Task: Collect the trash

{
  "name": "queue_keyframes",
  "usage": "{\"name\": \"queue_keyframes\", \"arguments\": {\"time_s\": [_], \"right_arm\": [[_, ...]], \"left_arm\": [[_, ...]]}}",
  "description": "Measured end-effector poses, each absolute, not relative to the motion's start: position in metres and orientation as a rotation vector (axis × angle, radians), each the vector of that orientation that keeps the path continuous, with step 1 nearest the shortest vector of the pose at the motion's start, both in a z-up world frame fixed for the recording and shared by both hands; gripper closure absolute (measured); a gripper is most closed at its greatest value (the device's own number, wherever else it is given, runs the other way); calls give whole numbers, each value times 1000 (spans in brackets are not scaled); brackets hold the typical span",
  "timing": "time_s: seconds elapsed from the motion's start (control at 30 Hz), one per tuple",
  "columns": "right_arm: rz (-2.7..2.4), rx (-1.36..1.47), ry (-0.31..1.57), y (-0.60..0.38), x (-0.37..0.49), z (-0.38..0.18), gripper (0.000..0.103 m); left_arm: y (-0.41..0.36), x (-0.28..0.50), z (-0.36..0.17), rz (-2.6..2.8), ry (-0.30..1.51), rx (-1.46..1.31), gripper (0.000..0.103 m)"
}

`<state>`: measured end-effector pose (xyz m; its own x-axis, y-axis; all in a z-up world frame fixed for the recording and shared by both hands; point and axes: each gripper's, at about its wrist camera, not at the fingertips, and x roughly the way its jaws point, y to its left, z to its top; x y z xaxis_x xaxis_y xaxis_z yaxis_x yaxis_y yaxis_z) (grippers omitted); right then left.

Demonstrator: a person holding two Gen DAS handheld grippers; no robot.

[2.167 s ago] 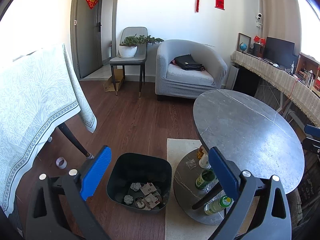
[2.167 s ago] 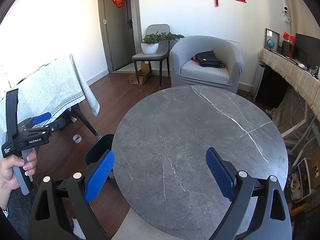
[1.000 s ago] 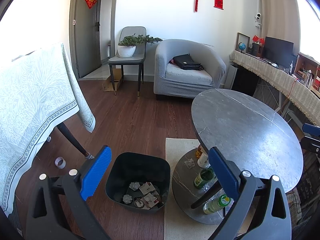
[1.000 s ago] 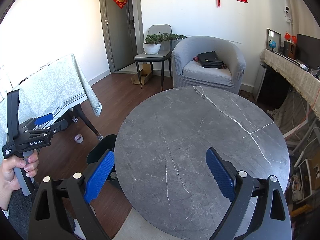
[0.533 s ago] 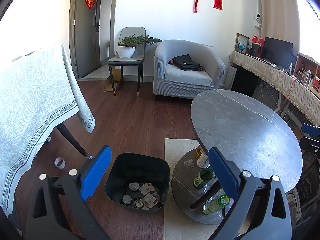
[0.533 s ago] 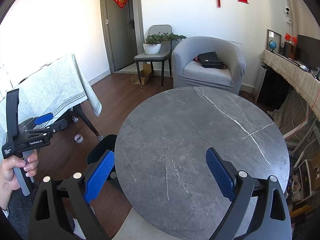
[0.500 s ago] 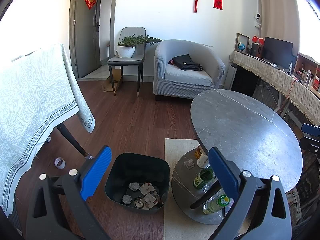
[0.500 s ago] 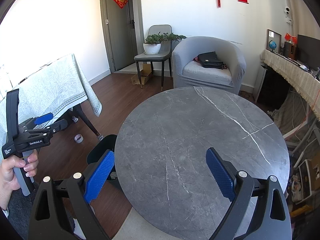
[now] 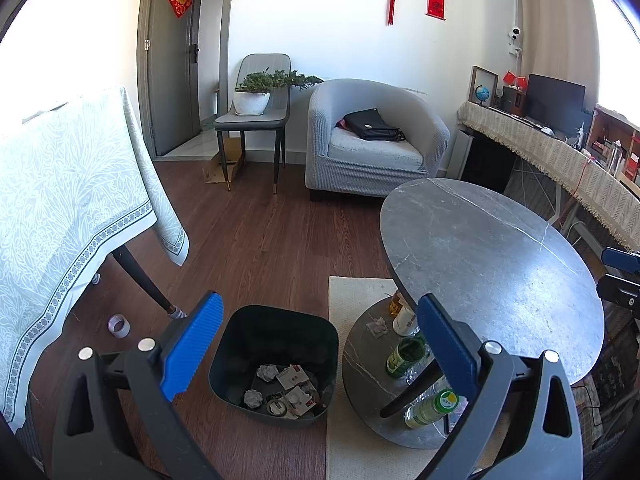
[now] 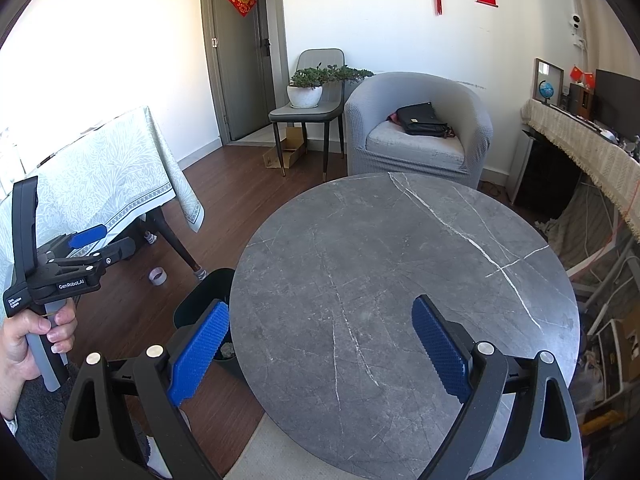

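Dark bin (image 9: 276, 332) with crumpled trash (image 9: 288, 388) sits just left of the counter (image 9: 492, 256); both grippers' fingers stand apart, empty: left gripper (image 9: 316, 344), right gripper (image 10: 320, 344).

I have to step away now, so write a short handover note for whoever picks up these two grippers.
Left gripper: open, empty, above the trash bin on the floor.
Right gripper: open, empty, over the bare round table.
Done: crumpled paper and wrappers lie in the bin.
Possibly left: a crumpled scrap on the lower shelf beside bottles, and a tape roll on the floor; whether these count as trash is unclear.
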<state>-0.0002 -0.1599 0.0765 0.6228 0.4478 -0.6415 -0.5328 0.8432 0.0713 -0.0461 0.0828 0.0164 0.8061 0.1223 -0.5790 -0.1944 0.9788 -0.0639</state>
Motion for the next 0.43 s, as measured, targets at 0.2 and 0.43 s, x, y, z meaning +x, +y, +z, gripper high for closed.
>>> {"name": "queue_keyframes", "arguments": {"time_s": [0.2, 0.43], "right_arm": [[565, -130, 700, -159, -1, 77, 9], [566, -131, 700, -159, -1, 77, 9]], "left_arm": [[82, -45, 16, 165, 611, -126, 4], [85, -45, 15, 189, 618, -138, 4]]}}
